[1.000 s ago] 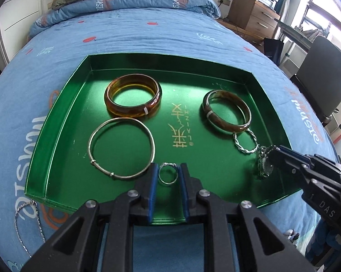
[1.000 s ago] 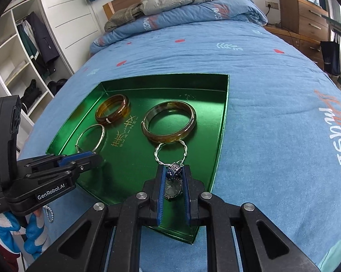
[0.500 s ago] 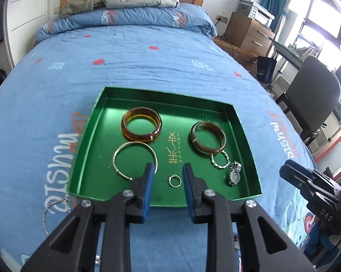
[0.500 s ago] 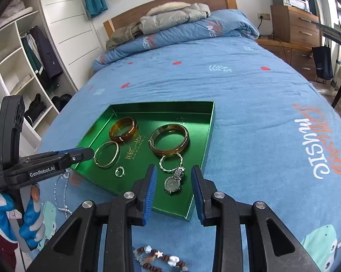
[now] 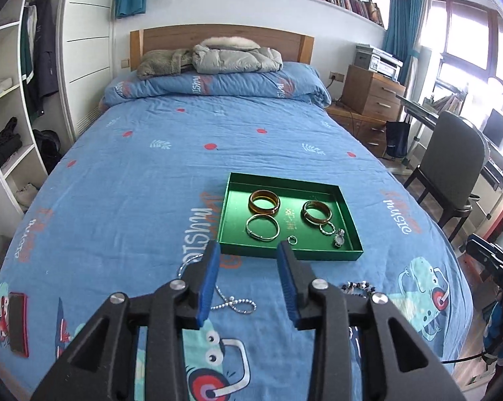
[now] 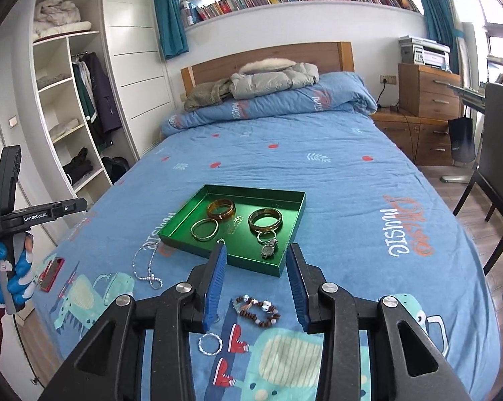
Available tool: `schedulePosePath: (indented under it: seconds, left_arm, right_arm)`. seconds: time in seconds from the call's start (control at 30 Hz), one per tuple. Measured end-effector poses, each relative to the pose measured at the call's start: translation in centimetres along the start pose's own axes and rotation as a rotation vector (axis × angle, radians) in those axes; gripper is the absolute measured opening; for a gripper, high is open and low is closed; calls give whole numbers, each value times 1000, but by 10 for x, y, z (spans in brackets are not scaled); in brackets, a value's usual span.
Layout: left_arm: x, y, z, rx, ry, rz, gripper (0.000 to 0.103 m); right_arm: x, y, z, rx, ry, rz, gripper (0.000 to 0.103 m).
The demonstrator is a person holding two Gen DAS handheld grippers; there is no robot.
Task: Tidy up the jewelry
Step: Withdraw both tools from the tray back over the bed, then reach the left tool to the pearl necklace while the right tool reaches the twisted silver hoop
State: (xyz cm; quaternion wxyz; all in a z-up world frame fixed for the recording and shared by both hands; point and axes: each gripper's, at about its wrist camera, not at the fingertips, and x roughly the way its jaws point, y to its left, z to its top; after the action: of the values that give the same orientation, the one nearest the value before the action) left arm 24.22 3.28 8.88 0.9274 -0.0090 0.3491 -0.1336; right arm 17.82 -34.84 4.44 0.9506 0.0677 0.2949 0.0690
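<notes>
Left tongs [image 5: 248,250]: my jaws are opening with nothing between them; a second ago they stood close around the small ring, low in the tray, and now I have pulled up and back off the bed
Right tongs [image 6: 255,254]: jaws opening too, empty; a second ago they were closed on the little watch on its ring, which now lies in the tray
What that means: I judge both drops done, and the next job is whatever is left lying on the quilt
Tray [image 5: 238,214]: green, on the blue bed [image 5: 151,173], out beyond both pairs of tongs
Amber bangles: two, one at the back left [image 5: 264,201], one to the right [image 5: 317,212]
Thin metal bangle [image 5: 262,228]: one, in front of the left amber one
Small ring [image 5: 292,240]: one, by the near wall of the tray
Watch on its ring [image 5: 338,240]: one, near right corner of the tray
Left outside, on the quilt: one silver chain [image 6: 147,267] to the left of the tray, one bead bracelet [image 6: 256,310] and one small twisted ring [image 6: 209,344] between my right jaws and below
Tally: five pieces in, three out
</notes>
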Motion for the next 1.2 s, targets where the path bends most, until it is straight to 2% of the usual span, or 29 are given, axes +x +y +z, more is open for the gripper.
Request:
schedulePosePath:
  seconds: [0.2,0.3,0.43,0.57,0.67,0.83,0.97,1.2]
  left_arm:
    - [-70,23,-26,-34,-59,-18,36]
    - [-93,31,-38,-31,-78,-15,41]
    - [-106,41,-55,-34,-92,-7,44]
    - [-105,50,-77,-40,-93,6,45]
    - [-91,53,-91,-41,-71,18,45]
    - [-43,54,-116,-57,8,14,46]
    - [6,49,-133,-96,99,-38,48]
    - [90,35,-136,-124,218,-68,51]
  right_arm:
    - [-61,18,-16,-36,-42,7,37]
    - [-81,27,-25,-49,-55,8,43]
    - [-98,40,-39,-77,-64,13,48]
    - [-95,49,-56,-102,-46,37,55]
    - [-78,51,-74,-106,1,67,56]
    - [-31,44,-101,-65,87,110,56]
    - [6,42,-118,-49,145,144,57]
    - [70,44,-136,-60,230,192,58]
